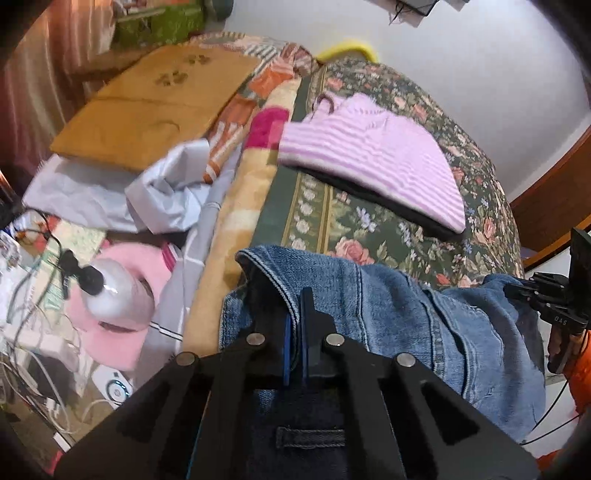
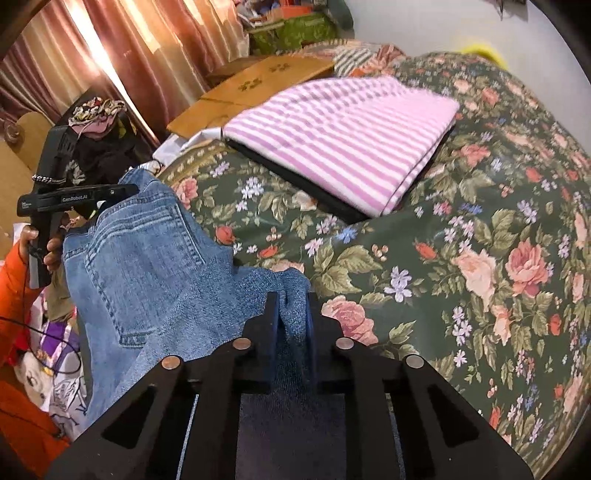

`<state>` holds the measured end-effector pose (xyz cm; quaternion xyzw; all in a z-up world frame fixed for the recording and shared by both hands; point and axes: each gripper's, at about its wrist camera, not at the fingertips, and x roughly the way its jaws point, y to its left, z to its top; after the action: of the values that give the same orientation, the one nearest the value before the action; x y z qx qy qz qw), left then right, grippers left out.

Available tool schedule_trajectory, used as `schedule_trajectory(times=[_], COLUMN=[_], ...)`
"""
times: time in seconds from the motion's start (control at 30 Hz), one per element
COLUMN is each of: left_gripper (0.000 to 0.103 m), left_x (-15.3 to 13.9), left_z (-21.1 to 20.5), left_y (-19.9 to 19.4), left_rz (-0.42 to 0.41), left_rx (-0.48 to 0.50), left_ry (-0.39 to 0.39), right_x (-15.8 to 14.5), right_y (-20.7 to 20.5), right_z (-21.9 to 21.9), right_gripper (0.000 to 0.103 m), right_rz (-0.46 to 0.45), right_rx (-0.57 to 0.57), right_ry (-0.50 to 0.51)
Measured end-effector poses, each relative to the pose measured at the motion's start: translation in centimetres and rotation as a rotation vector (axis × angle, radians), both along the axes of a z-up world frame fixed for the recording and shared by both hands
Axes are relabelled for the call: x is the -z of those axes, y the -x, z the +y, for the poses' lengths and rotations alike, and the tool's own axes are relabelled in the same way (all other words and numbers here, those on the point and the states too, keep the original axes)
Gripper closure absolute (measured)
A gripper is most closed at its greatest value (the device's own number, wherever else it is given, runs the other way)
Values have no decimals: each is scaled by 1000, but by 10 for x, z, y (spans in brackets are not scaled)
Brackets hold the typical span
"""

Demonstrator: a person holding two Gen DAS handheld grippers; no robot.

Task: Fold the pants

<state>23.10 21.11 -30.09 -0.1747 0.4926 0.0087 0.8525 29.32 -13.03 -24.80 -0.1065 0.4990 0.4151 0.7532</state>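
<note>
I see the faded blue denim pants [image 1: 399, 306] bunched at the near edge of the bed, lifted between my two claws. The cloth is mid-blue with pale double stitching; a sewn back pocket [image 2: 147, 240] shows in the right view, and a darker belt loop [image 1: 310, 437] sits just below my left claw. My left claw [image 1: 295, 317] is clamped on a stitched hem or edge of the pants, its blue-lined fingers pressed together on the fold. My right claw [image 2: 293, 314] is clamped on a gathered wad of denim at the other end. A hand [image 2: 40, 243] with an orange sleeve grips the left tool's handle.

The bed carries a dark green quilt printed with pink roses [image 2: 480, 258]. On it, well apart from the pants, lies a folded pink-and-white striped cloth [image 2: 343, 133] on top of something flat and black. Beyond the quilt's left edge I see a cream and orange patterned blanket [image 1: 236, 184], crumpled pale grey fabric [image 1: 155, 195] and a flat tan cardboard sheet with paw prints [image 1: 147, 110]. Reddish-brown curtains [image 2: 122, 55] hang behind, beside a plain white wall [image 1: 461, 55].

A green box [image 2: 295, 31] stands at the back; I cannot tell its contents.
</note>
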Motion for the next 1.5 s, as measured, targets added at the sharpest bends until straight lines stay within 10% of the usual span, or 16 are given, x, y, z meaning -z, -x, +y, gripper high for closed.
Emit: schedule_trajectory(times=[0.27, 0.6, 0.8, 1.13, 1.5], left_gripper=[101, 100, 78, 58, 52], left_x=[-45, -16, -20, -56, -16], left_z=[-1, 11, 20, 18, -31], left_y=[24, 11, 5, 76, 147], left_rz=[-112, -21, 4, -63, -9], left_rx=[-38, -57, -53, -73, -21], left_ry=[-129, -130, -150, -130, -17], right_x=[-15, -3, -14, -68, -63], right_y=[5, -6, -5, 41, 93], right_z=[-4, -2, -11, -26, -5], right_gripper=[97, 97, 83, 62, 57], right_rz=[-111, -102, -103, -196, -178], right_rx=[44, 88, 137, 143, 66], right_ry=[-54, -16, 27, -51, -96])
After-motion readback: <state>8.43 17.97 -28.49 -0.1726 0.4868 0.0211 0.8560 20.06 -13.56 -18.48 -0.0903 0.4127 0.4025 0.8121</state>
